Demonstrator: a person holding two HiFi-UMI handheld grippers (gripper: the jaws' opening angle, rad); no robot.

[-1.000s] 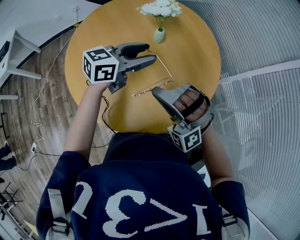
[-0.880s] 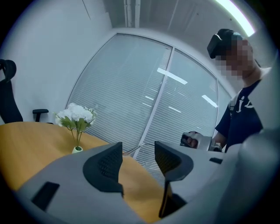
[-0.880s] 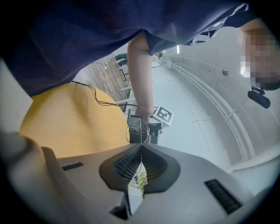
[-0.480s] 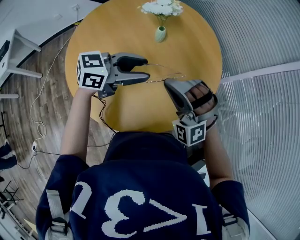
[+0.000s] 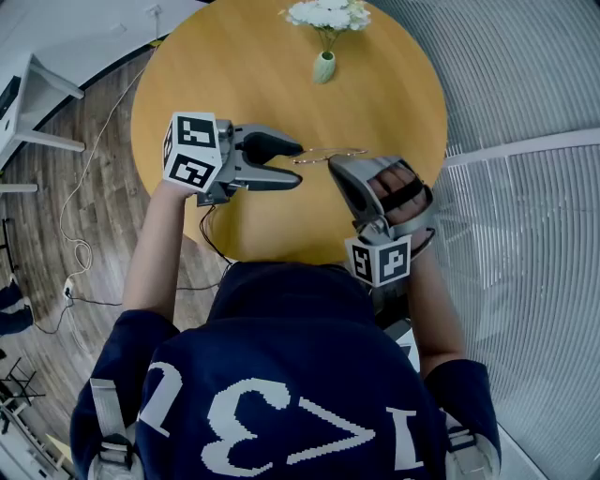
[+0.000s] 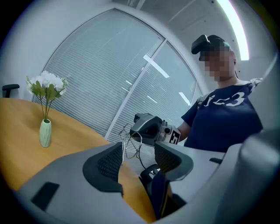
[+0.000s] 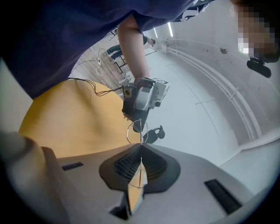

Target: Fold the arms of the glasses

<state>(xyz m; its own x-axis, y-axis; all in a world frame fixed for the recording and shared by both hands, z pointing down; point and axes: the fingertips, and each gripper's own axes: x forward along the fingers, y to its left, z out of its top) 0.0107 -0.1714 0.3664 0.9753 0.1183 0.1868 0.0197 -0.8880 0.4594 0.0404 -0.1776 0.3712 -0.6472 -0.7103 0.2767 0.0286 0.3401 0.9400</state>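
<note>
Right gripper (image 7: 141, 151): jaws shut tight on the thin wire-frame glasses (image 7: 136, 129). The wire runs through the pad seam and a lens loop sticks out past the tips. In the head view it sits right of centre, pointing left.

Left gripper (image 6: 139, 158): jaws wide apart, gripping nothing. The free end of the glasses sits between the pads, close to the left pad; contact can't be confirmed. In the head view it's left of centre, pointing right at the other gripper, tips near each other.

Glasses are mid-frame in the head view, off the table and hanging between the two grippers. From above they show only as a thin, flat streak.

Progress, as a judgement: mid-task. One side is pinned and the other tool is lined up to push or pinch an arm in. The wire is too fine to tell whether either arm is folded yet. Left to do, probably: close an arm against the front, maybe both, then set the glasses down.

Around:
- Round wooden table (image 5: 244, 75) under the grippers, bare beneath them.
- Small green vase (image 5: 323, 67) with white flowers (image 5: 323, 15) at top centre, well away from the work.
- Black cable (image 5: 208, 225) hanging off the table edge by the left forearm.
- Slatted blinds (image 6: 100, 57) behind in the left gripper view.

Nothing blocks the fold. The main snag is that the wire is thin and springy, so it could slip or twist in the pads.
</note>
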